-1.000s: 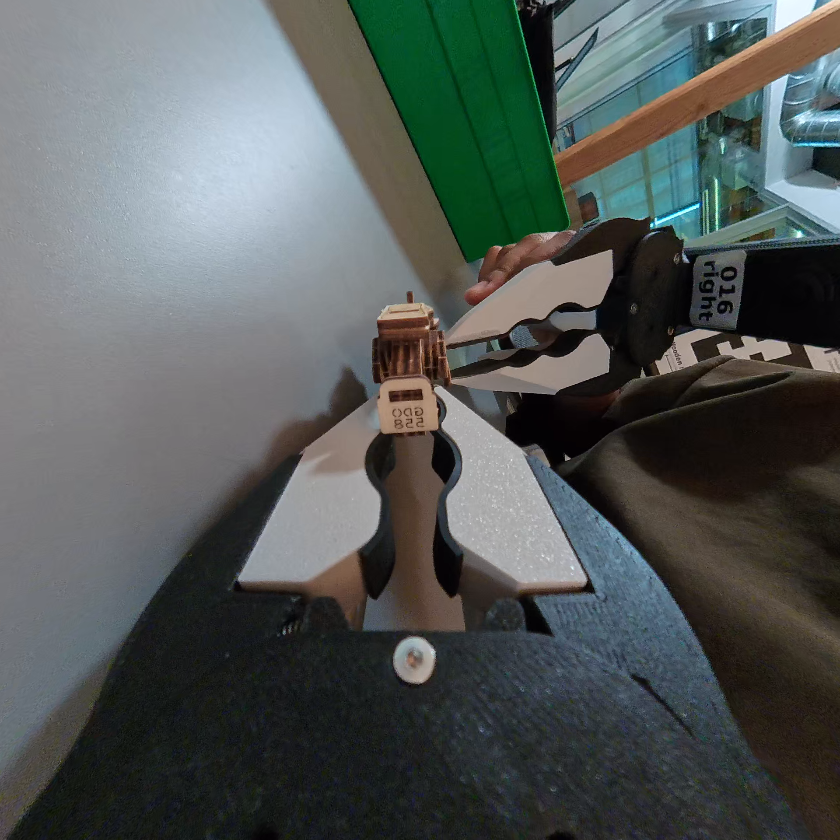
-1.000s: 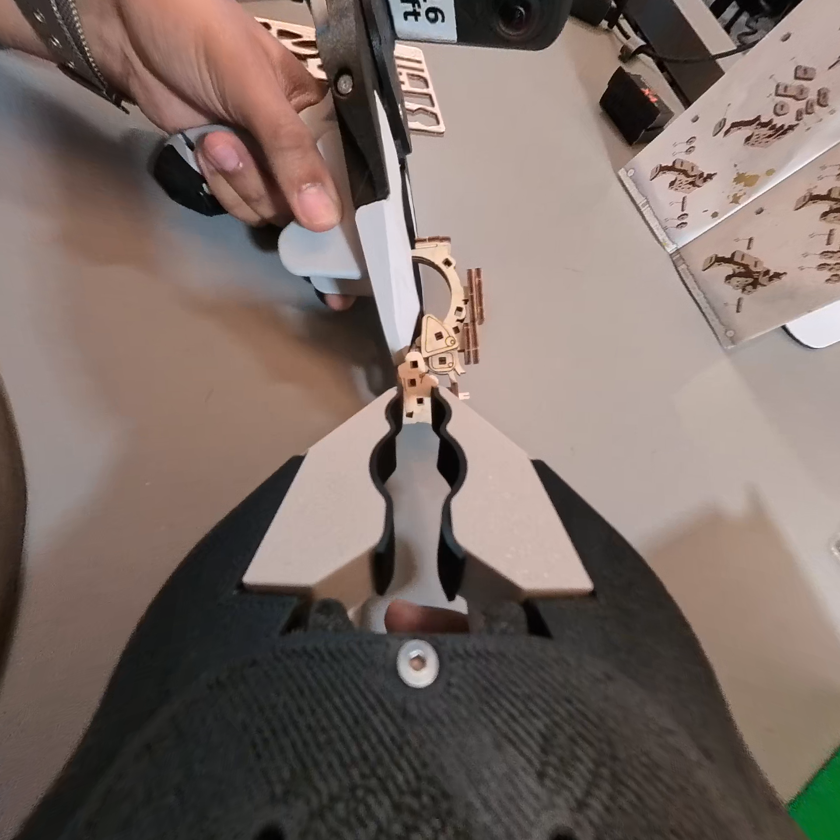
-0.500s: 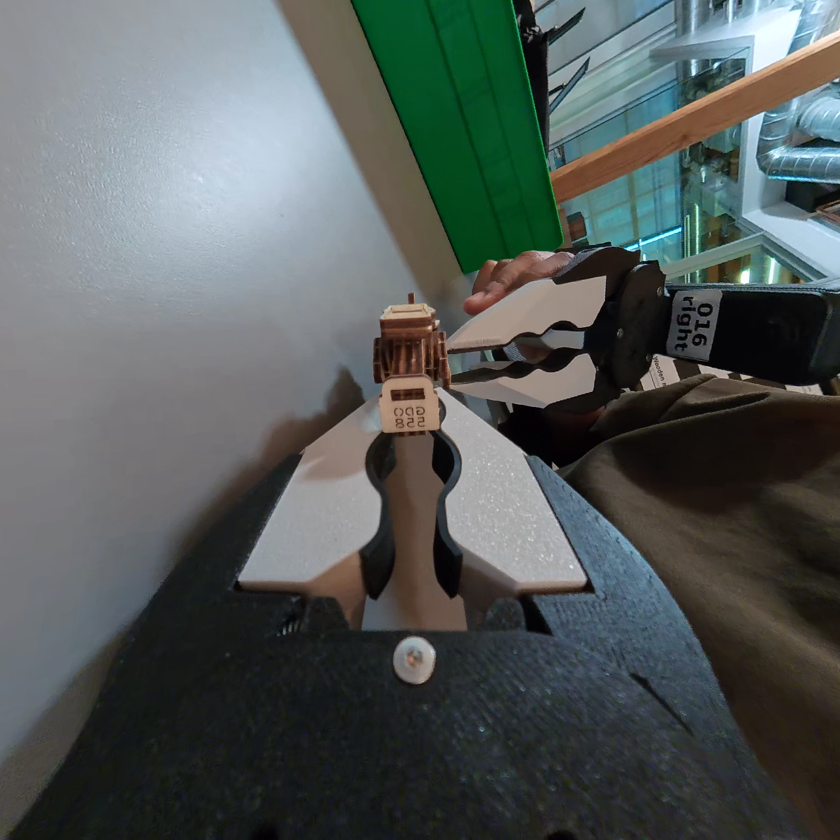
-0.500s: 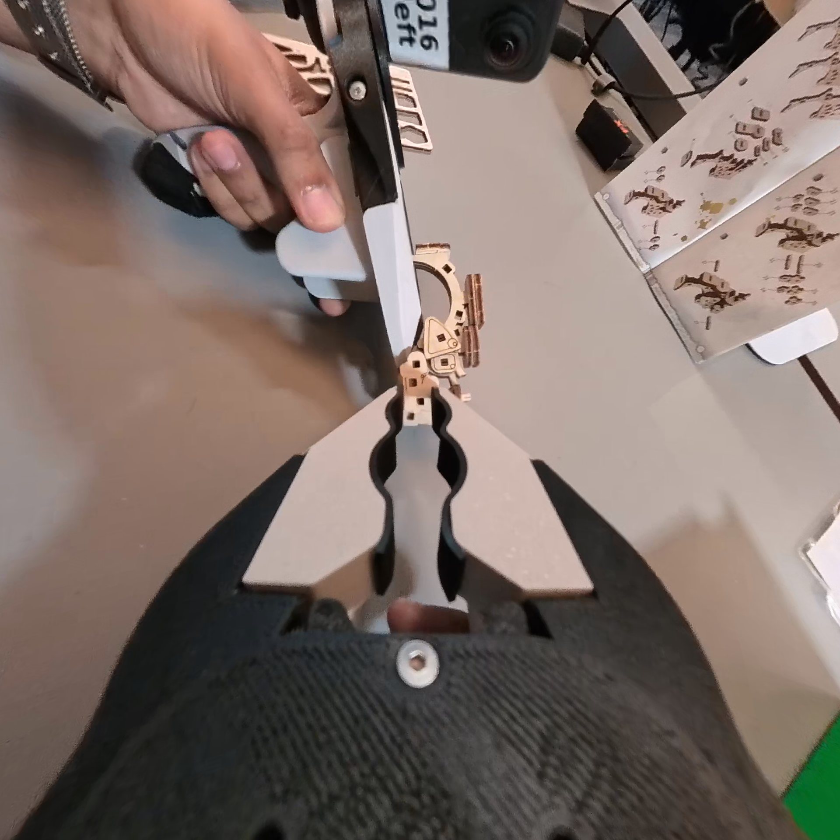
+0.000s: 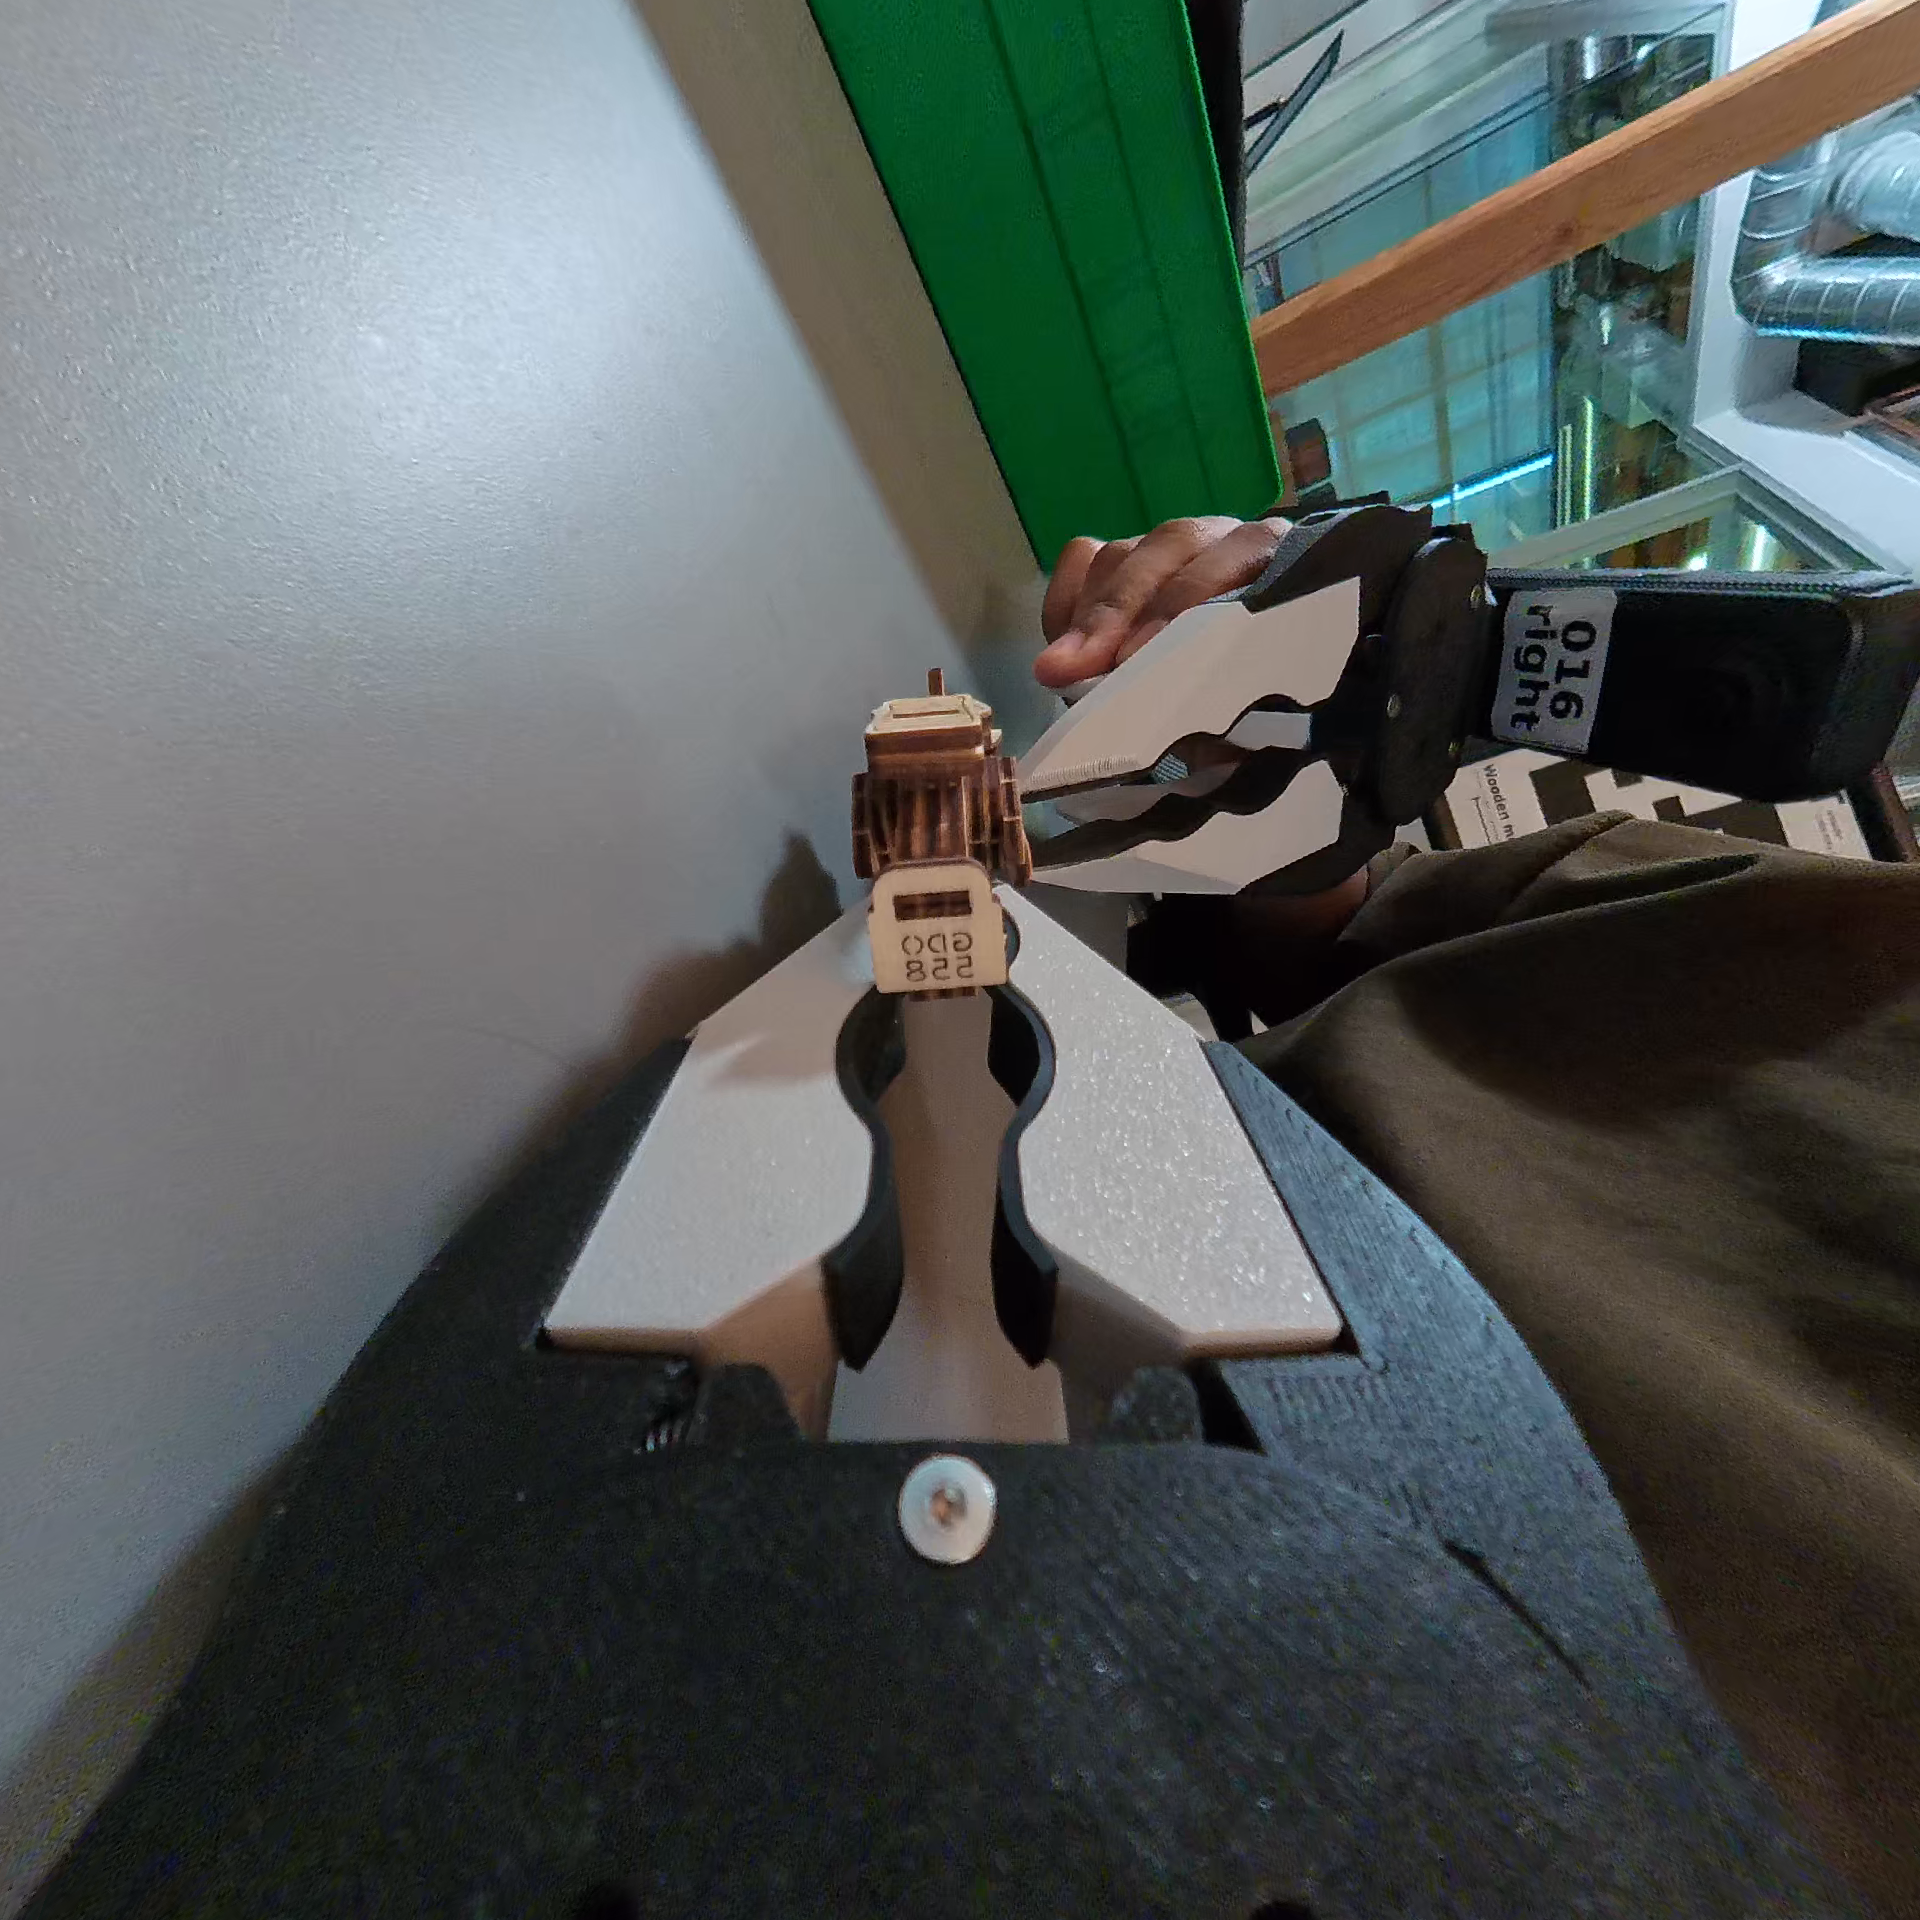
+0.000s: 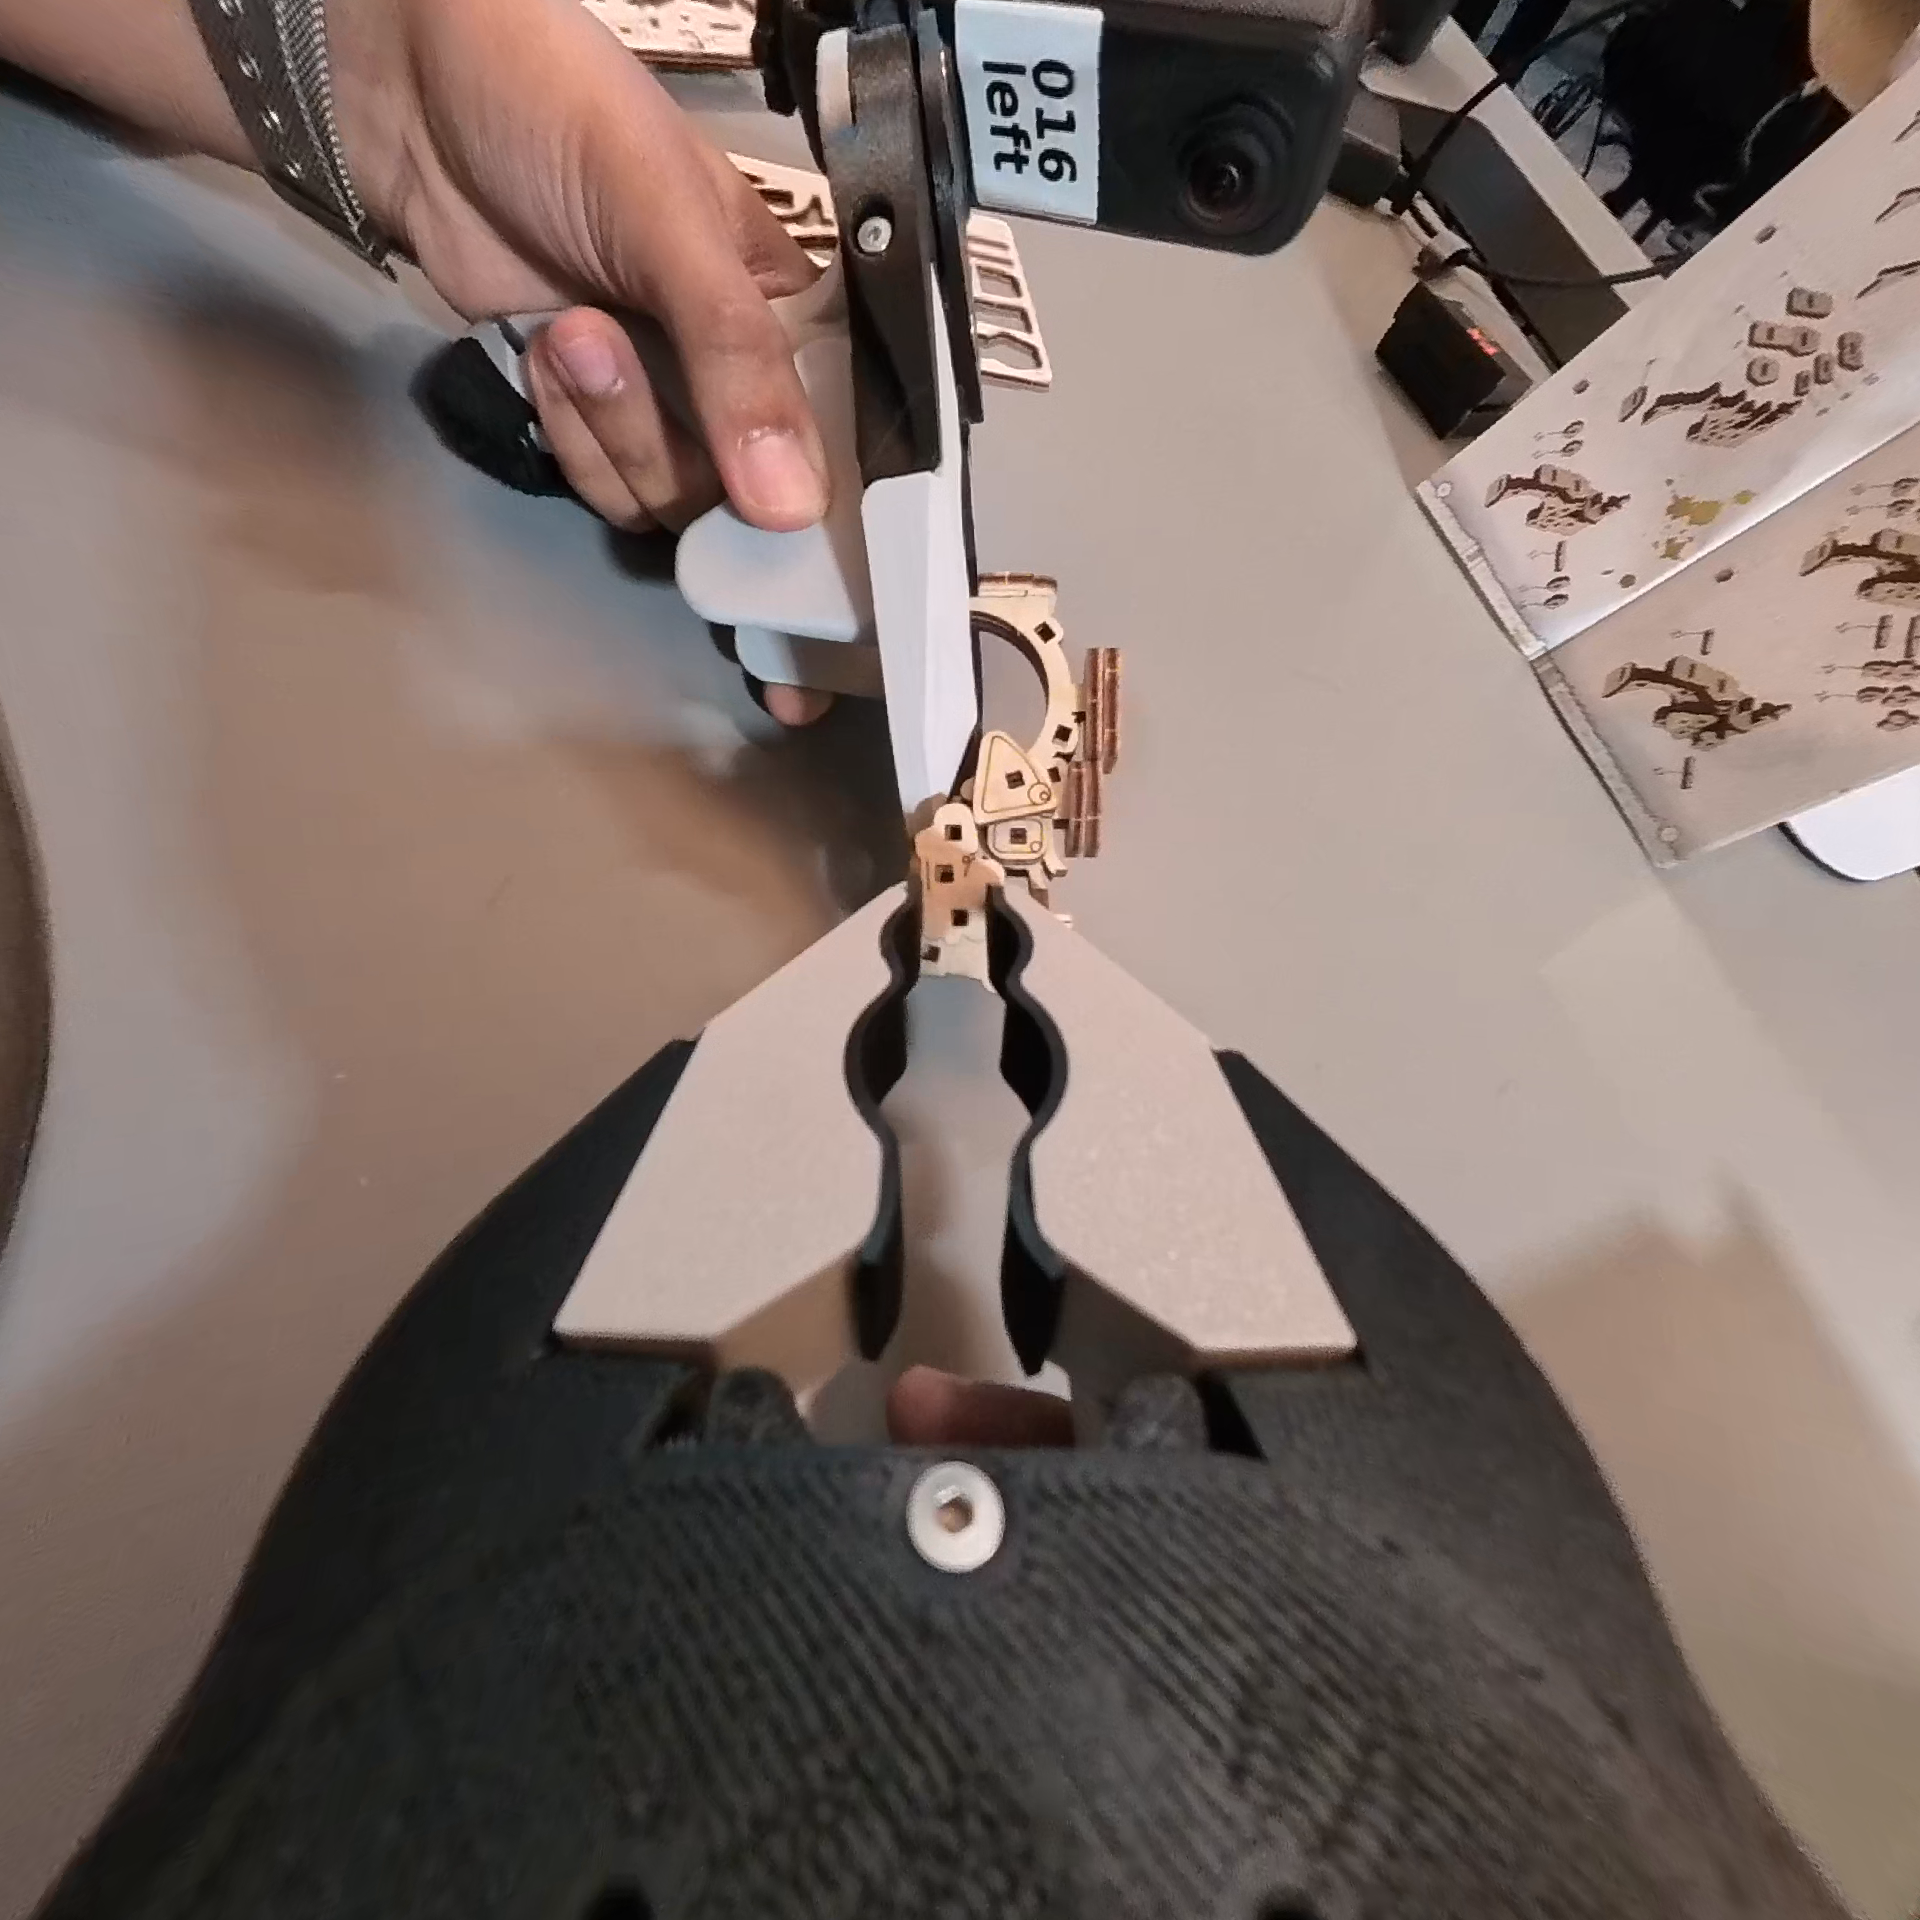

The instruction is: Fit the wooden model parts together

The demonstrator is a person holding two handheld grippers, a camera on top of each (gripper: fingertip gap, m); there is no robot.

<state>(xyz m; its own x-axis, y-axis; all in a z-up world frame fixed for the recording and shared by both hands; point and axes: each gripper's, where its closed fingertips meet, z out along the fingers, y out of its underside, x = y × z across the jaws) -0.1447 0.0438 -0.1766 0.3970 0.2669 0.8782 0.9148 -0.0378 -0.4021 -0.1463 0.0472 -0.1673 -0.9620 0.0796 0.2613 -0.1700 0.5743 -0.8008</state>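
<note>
My left gripper [image 5: 938, 935] is shut on the wooden model [image 5: 928, 795], a small brown vehicle-like assembly with a pale plate at its near end. I hold it in the air beside the grey table. My right gripper [image 6: 956, 920] is shut on a small flat wooden part [image 6: 951, 878] with square holes and presses it against the model [image 6: 1039, 727]. In the left wrist view the right gripper [image 5: 1029, 831] comes in from the right and its tips touch the model's side. In the right wrist view the left gripper [image 6: 930, 769] comes down from above, held by a hand [image 6: 582, 208].
A grey table [image 6: 312, 831] lies below. An illustrated instruction sheet [image 6: 1714, 499] stands at the right. A cut-out wooden parts sheet [image 6: 1003, 312] lies behind the left gripper, and a black device [image 6: 1455, 353] sits beyond it. An olive sleeve [image 5: 1558, 1195] is close at the right. Less than 4 cm separates the two grippers' tips.
Both grippers keep their hold, with part and model still pressed together. The right gripper has levelled out slightly, and the left gripper now looks nearer and lower in the right wrist view.
</note>
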